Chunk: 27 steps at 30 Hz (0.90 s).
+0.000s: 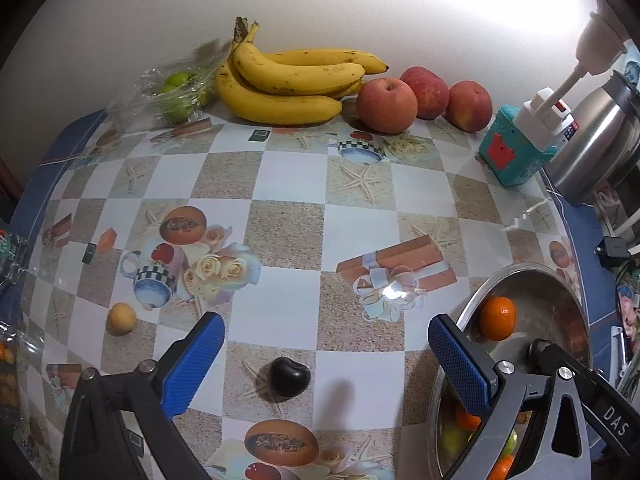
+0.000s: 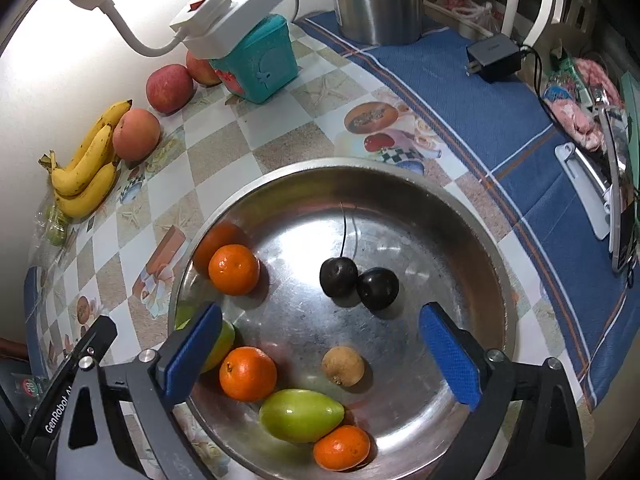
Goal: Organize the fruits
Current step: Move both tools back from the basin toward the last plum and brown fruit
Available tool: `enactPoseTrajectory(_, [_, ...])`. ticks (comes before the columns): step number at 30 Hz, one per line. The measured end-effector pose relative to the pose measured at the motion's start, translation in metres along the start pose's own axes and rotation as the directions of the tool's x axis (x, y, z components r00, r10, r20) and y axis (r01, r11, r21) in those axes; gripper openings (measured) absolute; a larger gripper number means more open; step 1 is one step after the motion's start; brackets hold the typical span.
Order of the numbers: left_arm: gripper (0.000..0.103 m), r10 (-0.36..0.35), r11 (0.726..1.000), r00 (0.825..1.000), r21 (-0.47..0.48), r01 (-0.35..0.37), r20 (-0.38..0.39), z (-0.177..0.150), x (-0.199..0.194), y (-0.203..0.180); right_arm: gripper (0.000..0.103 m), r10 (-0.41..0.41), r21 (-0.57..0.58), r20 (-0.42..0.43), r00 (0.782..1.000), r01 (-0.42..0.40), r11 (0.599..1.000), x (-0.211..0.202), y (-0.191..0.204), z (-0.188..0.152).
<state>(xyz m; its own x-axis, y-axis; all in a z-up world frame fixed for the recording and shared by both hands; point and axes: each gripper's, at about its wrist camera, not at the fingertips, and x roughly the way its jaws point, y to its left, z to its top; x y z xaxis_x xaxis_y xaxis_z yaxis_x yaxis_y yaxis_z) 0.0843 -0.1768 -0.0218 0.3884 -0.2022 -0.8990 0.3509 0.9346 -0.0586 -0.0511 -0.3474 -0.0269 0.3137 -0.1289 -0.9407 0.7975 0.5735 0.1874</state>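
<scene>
In the left wrist view my left gripper (image 1: 323, 322) stands open just above the checked tablecloth. A small dark heart-shaped fruit (image 1: 289, 376) lies on the cloth between its blue fingers, untouched. A small yellow-brown fruit (image 1: 121, 319) lies to the left. My right gripper (image 2: 320, 312) hangs open over the steel bowl (image 2: 420, 240), holding nothing. The bowl holds three tangerines (image 2: 234, 269), two dark fruits (image 2: 338, 277), a brown round fruit (image 2: 343, 365) and a green fruit (image 2: 301, 415). Another green fruit (image 2: 224, 344) is partly hidden behind the left finger.
Bananas (image 1: 288, 80), three apples (image 1: 386, 104) and bagged green fruits (image 1: 180, 92) line the back wall. A teal box (image 1: 508, 152) carrying a white power strip (image 2: 224, 20), a steel kettle (image 2: 380, 0) and a black charger (image 2: 494, 58) sit to the right.
</scene>
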Motion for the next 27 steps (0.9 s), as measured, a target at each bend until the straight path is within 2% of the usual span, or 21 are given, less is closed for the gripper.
enactPoseTrajectory(14, [0.103, 0.024, 1.000, 1.000, 0.009, -0.024, -0.014, 0.000, 0.002, 0.001, 0.099, -0.011, -0.001, -0.003, 1.000, 0.011, 1.000, 0.003, 0.000, -0.001])
enactPoseTrajectory(20, [0.103, 0.040, 0.998, 0.999, 0.047, -0.039, -0.015, 0.000, 0.000, -0.001, 0.099, -0.011, 0.001, 0.000, 1.000, 0.011, 1.000, 0.002, -0.001, -0.001])
enactPoseTrajectory(27, [0.103, 0.102, 0.986, 0.994, 0.126, -0.107, 0.047, 0.003, -0.017, 0.003, 0.099, 0.012, -0.031, 0.013, 1.000, -0.012, 0.999, -0.005, 0.010, -0.003])
